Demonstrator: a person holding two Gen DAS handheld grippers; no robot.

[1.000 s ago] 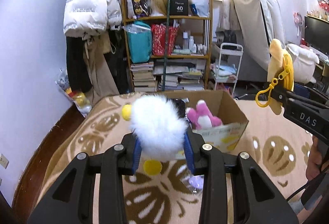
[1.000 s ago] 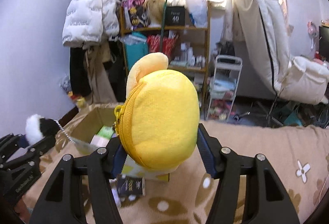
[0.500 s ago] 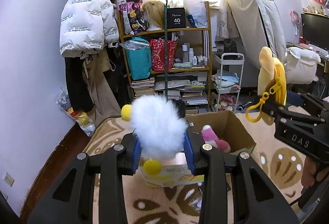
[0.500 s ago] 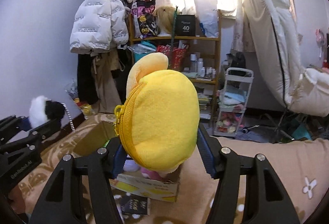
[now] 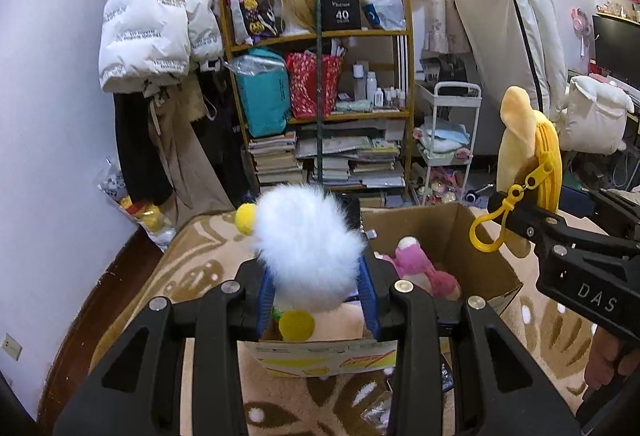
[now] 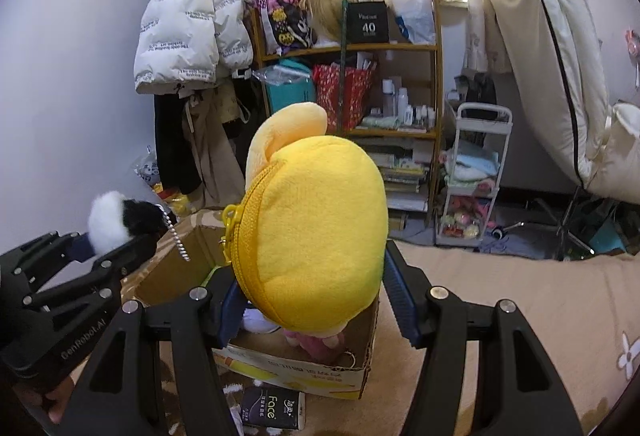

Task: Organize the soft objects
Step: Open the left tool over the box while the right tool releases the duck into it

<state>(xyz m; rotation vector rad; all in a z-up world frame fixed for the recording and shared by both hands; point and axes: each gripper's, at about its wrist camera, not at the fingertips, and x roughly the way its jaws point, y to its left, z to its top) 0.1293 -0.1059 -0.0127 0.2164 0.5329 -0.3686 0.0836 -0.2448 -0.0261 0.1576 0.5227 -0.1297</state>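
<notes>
Nearest, the left gripper (image 5: 316, 300) pinches a white fluffy toy (image 5: 308, 248) and the right gripper (image 6: 316, 300) clamps a yellow plush pouch (image 6: 320, 236), both poised above the open cardboard box (image 5: 472, 236), apparently for dropping in. Just beyond the jaws, a pink plush (image 5: 420, 268) already lies inside; far behind stands a crowded shelf (image 5: 320, 92).
</notes>
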